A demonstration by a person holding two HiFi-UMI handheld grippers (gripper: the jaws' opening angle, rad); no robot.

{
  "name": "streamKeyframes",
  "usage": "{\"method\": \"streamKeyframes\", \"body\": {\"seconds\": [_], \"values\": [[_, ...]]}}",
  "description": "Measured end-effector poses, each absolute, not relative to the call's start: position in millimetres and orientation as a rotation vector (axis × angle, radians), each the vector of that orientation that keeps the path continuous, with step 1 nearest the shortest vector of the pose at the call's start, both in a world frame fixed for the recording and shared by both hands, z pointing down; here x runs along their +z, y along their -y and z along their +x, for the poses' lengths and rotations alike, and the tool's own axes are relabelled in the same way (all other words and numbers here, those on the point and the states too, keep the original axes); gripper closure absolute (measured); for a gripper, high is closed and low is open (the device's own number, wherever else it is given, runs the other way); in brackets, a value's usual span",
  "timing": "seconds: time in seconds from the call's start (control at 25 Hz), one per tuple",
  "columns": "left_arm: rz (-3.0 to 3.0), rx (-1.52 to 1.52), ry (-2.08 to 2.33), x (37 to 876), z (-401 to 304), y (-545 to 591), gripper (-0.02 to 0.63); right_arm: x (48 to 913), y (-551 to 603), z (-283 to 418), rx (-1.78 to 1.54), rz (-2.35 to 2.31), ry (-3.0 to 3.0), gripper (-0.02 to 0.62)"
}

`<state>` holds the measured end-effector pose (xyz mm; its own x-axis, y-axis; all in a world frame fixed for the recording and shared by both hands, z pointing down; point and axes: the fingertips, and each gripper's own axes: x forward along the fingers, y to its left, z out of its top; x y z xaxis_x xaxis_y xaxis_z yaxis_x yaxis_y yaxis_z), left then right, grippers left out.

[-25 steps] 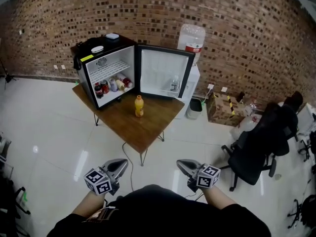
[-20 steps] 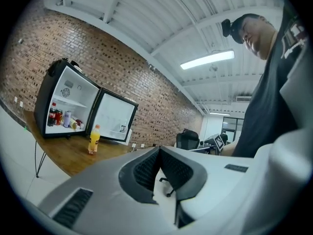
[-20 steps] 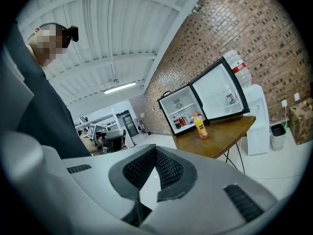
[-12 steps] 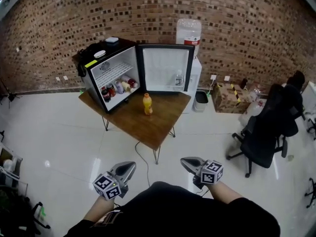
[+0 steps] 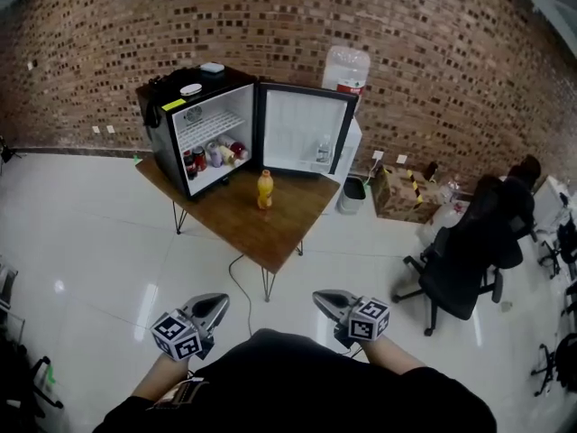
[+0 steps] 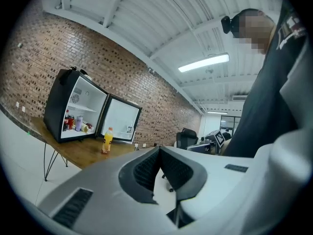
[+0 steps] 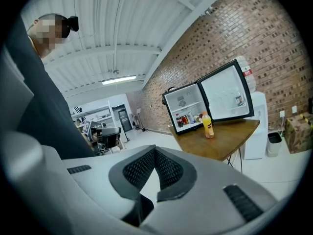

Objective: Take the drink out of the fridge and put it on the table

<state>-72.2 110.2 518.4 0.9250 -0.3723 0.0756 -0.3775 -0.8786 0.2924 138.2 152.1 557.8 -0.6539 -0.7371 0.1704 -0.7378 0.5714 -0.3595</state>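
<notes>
An orange drink bottle stands upright on the wooden table, in front of the black mini fridge whose door hangs open. Several cans and bottles lie on the fridge's lower shelf. Both grippers are held low near the person's body, far from the table. My left gripper is shut and empty; my right gripper is shut and empty too. The left gripper view shows the bottle and the fridge far off; the right gripper view shows the bottle on the table.
A water dispenser stands behind the fridge door, with a small bin and a cardboard box beside it. A black office chair stands at the right. A cable runs across the white floor under the table.
The view has shifted a little; the table and fridge sit slightly left of where they were half a second ago. Both grippers stay shut and low by the body.
</notes>
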Motion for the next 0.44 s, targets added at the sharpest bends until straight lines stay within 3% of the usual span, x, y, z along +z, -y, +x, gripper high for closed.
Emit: {"method": "streamKeyframes", "body": {"seconds": [0.44], "values": [[2.77, 0.012, 0.564, 518.5, -59.7, -119.7, 0.612, 555.1, -162.3, 159.3, 0.63, 1.303, 2.762, 0.604]]}}
